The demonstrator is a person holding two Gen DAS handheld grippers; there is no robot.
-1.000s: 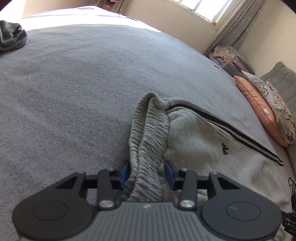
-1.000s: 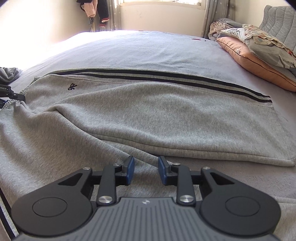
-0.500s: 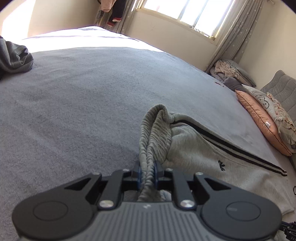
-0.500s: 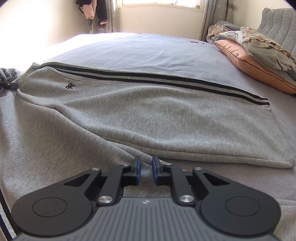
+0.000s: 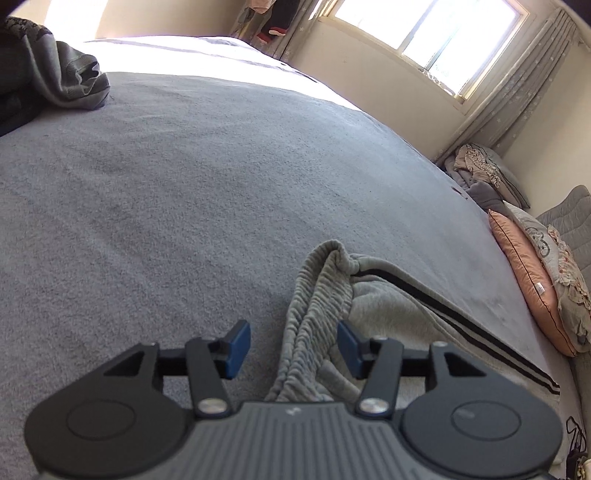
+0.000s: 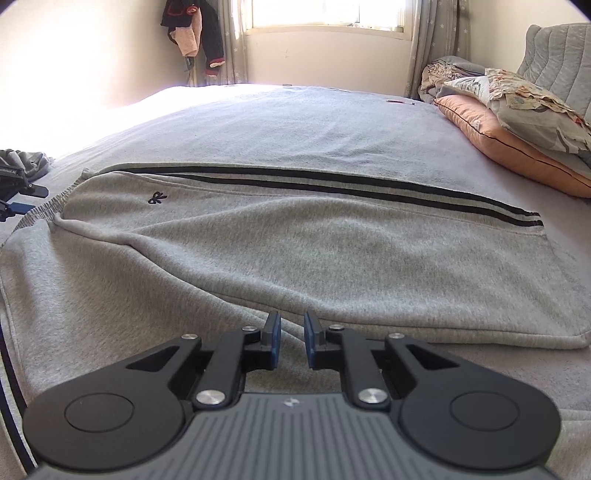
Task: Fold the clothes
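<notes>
Light grey sweatpants (image 6: pixel 280 251) with two black side stripes lie folded lengthwise on the grey bed cover (image 5: pixel 207 177). Their ribbed waistband (image 5: pixel 317 317) runs between the fingers of my left gripper (image 5: pixel 293 349), which is open wide and no longer grips it. My right gripper (image 6: pixel 291 339) sits low over the near leg fabric with its jaws a narrow gap apart; the cloth lies below the pads, not pinched. The left gripper also shows at the left edge of the right wrist view (image 6: pixel 18 192).
A dark grey garment (image 5: pixel 62 81) is bunched at the far left of the bed. An orange pillow (image 6: pixel 517 147) and patterned pillows (image 6: pixel 524 99) lie along the right side. A window (image 5: pixel 436 33) and hanging clothes (image 6: pixel 195 37) are at the far wall.
My left gripper was shut on the waistband half a second ago and has opened wide, letting it go. My right gripper's jaws have parted slightly from their narrowest gap. The pants now lie flatter.
</notes>
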